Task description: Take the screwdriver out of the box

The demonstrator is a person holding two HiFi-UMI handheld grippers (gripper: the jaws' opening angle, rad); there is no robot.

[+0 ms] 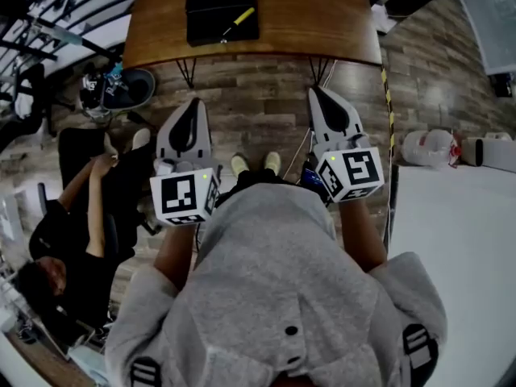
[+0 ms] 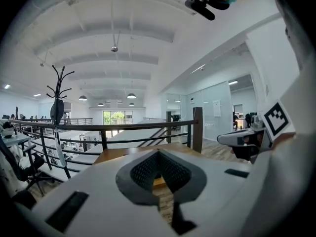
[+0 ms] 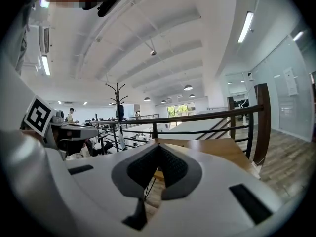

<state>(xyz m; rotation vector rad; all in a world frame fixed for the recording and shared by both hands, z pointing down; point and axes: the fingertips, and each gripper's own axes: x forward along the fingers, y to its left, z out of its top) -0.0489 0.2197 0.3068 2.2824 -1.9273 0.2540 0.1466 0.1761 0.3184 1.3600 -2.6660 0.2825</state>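
Screwdriver (image 1: 239,18) seemingly lying in black box (image 1: 208,6) on table (image 1: 322,22); left gripper (image 1: 192,103), right gripper (image 1: 316,93) both closed, empty.

**Screwdriver rests at the box, untouched**

A flat black box (image 1: 208,8) sits square on the wooden desk (image 1: 322,22), near the middle of its top. The screwdriver (image 1: 239,18) lies slantwise over the box's right front corner, its yellow handle pointing up and to the right and its dark shaft angled down toward the box's front edge.
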